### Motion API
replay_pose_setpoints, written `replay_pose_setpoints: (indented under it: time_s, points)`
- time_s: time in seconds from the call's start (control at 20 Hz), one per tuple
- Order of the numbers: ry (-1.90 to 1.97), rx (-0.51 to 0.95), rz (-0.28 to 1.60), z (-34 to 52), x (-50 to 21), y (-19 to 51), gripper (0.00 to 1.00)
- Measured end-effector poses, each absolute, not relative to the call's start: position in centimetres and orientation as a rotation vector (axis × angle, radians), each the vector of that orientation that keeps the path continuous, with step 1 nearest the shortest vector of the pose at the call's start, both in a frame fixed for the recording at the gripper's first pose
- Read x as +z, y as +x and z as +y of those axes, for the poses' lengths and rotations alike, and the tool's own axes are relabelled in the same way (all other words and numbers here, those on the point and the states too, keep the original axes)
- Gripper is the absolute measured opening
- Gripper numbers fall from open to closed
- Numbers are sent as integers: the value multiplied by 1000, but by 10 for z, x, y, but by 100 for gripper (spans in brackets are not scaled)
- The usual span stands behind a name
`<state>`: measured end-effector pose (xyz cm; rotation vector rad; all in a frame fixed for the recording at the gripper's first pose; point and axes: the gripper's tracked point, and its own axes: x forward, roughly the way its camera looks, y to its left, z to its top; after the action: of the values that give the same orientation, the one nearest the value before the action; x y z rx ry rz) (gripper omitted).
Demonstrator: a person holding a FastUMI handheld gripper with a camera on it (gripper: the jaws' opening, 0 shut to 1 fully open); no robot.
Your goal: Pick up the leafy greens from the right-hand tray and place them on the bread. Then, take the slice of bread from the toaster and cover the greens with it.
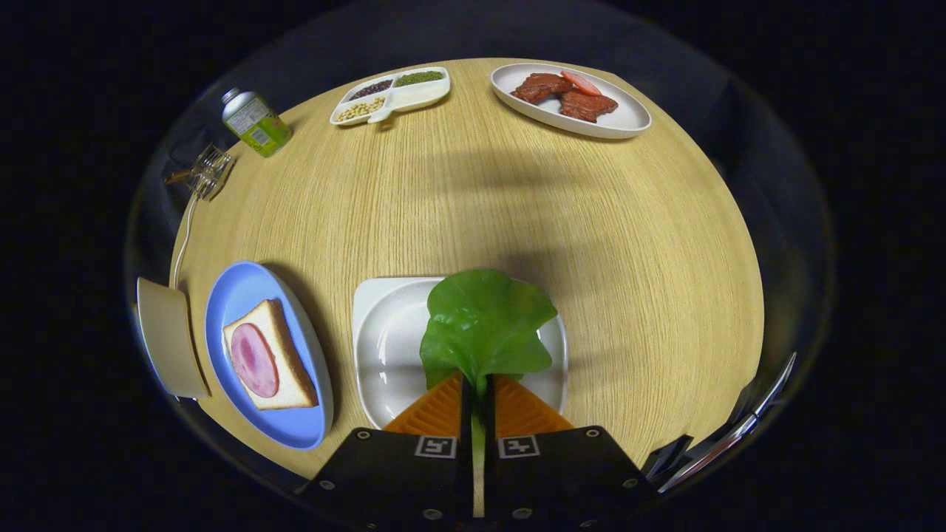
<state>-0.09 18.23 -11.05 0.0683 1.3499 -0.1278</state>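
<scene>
My gripper (478, 384) is shut on the pale stem of the leafy greens (484, 325). The green leaf spreads out just ahead of the fingertips, over the white square tray (384, 332). Whether the leaf touches the tray I cannot tell. To the left of the fingers lies a blue plate (244, 295) with a slice of bread (284, 369) on it, and a round of pink ham (254, 360) tops the bread. A beige toaster (168, 340) stands left of the blue plate, at the table's edge; any bread in it is hidden.
Far across the round wooden table (517, 214) are a white oval plate (628, 118) with brown meat slices, a divided white dish (392, 96) of beans, a green can (256, 123) and a clear plug (207, 171) with the toaster's cord.
</scene>
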Motion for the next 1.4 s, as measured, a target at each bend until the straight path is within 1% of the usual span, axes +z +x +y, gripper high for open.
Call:
replay_pose_setpoints:
  time_s: [0.25, 0.55, 0.85, 1.1, 1.25, 1.4]
  points:
    - [153, -133, 1335, 192, -96, -1, 3]
    - [191, -42, 1266, 236, -51, 5, 3]
    - [191, 108, 1243, 296, -25, 8, 3]
    - [158, 236, 1260, 346, -26, 0, 3]
    - [137, 266, 1273, 364, -31, 0, 4]
    - [118, 290, 1287, 380, -36, -1, 8]
